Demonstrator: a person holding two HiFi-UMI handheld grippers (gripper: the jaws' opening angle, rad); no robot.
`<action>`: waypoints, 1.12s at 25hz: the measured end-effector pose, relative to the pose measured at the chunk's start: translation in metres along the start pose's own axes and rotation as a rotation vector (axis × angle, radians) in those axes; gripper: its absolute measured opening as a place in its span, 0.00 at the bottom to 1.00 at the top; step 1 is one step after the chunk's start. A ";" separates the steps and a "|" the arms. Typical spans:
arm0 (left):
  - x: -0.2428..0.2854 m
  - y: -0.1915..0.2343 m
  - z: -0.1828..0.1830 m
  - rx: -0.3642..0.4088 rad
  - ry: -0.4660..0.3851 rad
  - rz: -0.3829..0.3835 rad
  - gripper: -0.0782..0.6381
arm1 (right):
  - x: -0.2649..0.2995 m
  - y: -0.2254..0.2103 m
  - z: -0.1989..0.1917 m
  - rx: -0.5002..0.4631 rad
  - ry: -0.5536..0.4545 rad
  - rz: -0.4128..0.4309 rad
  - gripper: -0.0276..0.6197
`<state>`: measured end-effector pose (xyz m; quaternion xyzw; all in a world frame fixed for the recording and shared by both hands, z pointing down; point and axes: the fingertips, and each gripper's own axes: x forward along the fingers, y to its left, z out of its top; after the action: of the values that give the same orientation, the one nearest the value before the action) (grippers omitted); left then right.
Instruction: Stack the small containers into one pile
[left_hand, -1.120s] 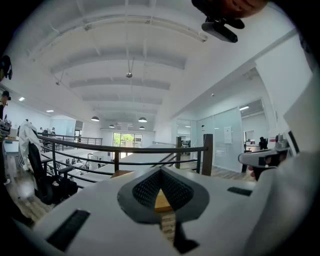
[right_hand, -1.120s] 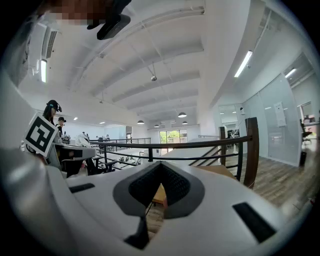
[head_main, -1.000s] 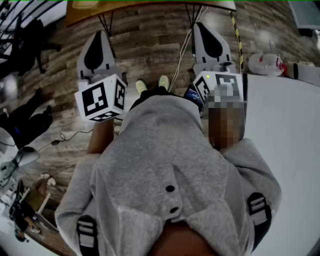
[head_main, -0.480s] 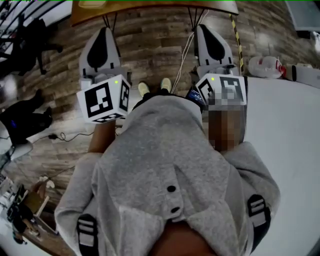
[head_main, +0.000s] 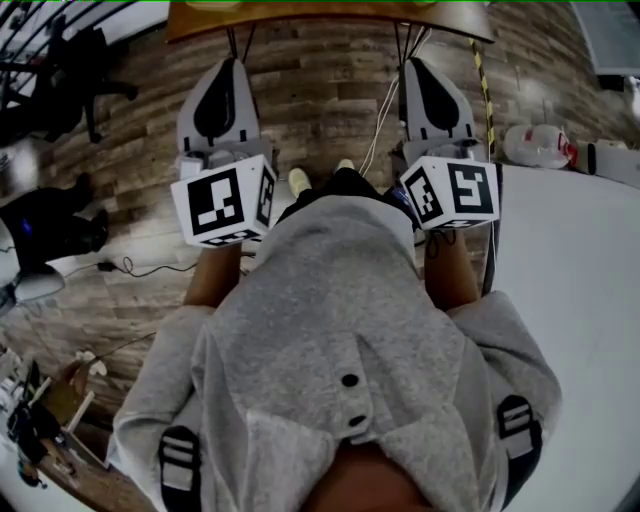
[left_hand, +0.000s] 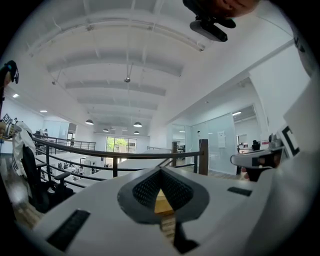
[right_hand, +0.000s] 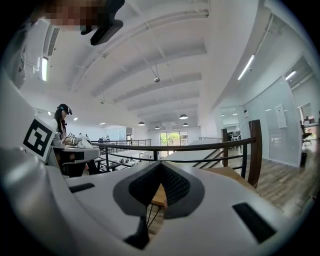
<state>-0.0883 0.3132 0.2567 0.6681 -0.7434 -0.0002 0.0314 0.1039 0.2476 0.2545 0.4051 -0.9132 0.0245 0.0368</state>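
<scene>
No small containers show in any view. In the head view my left gripper (head_main: 228, 68) and right gripper (head_main: 418, 65) are held out level in front of a grey sweater, over the wood floor, each with its marker cube behind it. Both point at the edge of a wooden table (head_main: 330, 12) at the top of the view. In the left gripper view the left gripper (left_hand: 161, 170) has its jaws shut with nothing between them. The right gripper (right_hand: 161, 164) looks the same in its own view. A strip of the tabletop (right_hand: 225, 172) lies beyond the right jaws.
A black office chair (head_main: 60, 70) and a dark bag (head_main: 45, 225) are at the left. A cable (head_main: 375, 110) runs under the table. A white platform (head_main: 570, 300) lies at the right, with a white and red object (head_main: 535, 145). A railing (left_hand: 100, 155) crosses behind the table.
Both grippers have moved forward toward the table, whose edge now reaches further down into the head view. The jaws have stayed shut.
</scene>
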 end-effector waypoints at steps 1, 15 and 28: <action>-0.004 0.000 0.000 0.002 -0.003 0.000 0.12 | -0.002 0.003 -0.001 -0.004 -0.001 0.000 0.06; -0.009 0.015 -0.011 0.002 -0.010 -0.027 0.12 | 0.007 0.027 -0.004 -0.030 -0.018 0.033 0.06; 0.015 0.025 -0.005 0.004 -0.012 0.024 0.12 | 0.028 0.011 0.001 -0.023 -0.034 0.059 0.06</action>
<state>-0.1144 0.3007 0.2638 0.6590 -0.7517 -0.0022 0.0257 0.0775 0.2342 0.2559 0.3778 -0.9255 0.0080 0.0251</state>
